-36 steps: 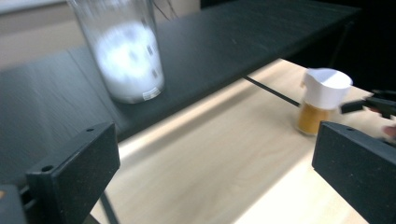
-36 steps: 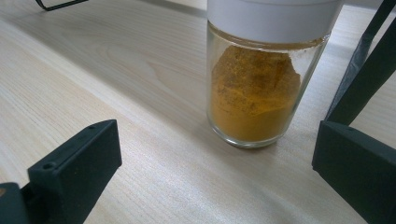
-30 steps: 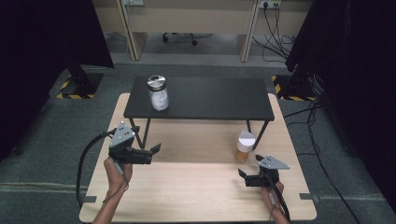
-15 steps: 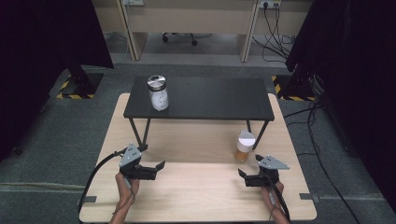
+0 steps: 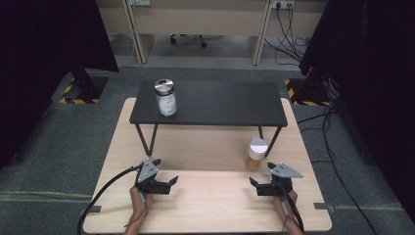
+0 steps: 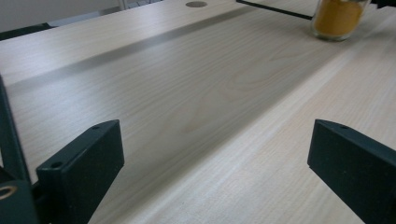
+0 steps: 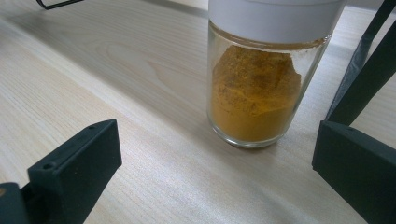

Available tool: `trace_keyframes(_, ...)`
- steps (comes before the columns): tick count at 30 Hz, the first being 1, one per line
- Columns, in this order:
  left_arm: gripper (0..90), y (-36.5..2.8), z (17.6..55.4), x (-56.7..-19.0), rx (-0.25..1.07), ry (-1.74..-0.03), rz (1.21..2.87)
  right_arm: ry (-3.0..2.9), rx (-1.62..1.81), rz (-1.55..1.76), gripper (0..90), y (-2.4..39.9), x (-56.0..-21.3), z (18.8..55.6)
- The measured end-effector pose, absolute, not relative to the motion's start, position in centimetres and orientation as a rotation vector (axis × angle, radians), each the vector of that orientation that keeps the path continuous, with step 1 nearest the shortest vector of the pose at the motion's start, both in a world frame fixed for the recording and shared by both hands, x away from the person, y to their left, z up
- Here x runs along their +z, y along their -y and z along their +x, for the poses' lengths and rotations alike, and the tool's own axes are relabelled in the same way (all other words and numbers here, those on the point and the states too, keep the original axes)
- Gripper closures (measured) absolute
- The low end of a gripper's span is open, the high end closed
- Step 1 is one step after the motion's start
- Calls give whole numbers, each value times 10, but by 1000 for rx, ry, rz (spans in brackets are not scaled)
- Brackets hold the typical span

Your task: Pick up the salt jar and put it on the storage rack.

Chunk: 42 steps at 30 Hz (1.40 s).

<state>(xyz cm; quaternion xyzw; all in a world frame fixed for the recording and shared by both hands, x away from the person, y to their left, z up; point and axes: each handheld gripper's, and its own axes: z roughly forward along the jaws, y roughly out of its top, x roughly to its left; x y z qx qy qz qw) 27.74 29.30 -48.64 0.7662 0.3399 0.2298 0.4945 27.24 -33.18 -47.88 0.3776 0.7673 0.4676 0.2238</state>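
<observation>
- Spice jar (image 7: 261, 84): top cropped in right gripper view; table leg hides part in high view.
- Right gripper (image 7: 215, 172): jaws wide, holds nothing.
- Left gripper (image 6: 215, 172): jaws just narrowed slightly, wide apart, nothing between.

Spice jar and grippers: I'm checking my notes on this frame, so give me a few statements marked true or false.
1. The spice jar holds orange powder under a white lid. True.
2. The right gripper is shut on the spice jar. False: its jaws stand open, the jar apart ahead of them.
3. A second jar stands on the black shelf. True.
4. The left gripper holds a jar. False: open, nothing between its jaws.
5. The spice jar lies on its side. False: upright on the table.
</observation>
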Motion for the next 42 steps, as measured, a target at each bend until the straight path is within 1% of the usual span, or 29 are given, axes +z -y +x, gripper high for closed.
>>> trace_keyframes(5, 29, -298, 276, -491, 547, -813, 1828, -2120, 1290, 1040, 14, 332, -479, 273)
trace_keyframes(42, 33, -297, 277, -490, 541, -818, 1842, -2131, 1296, 1021, 14, 333, -479, 273)
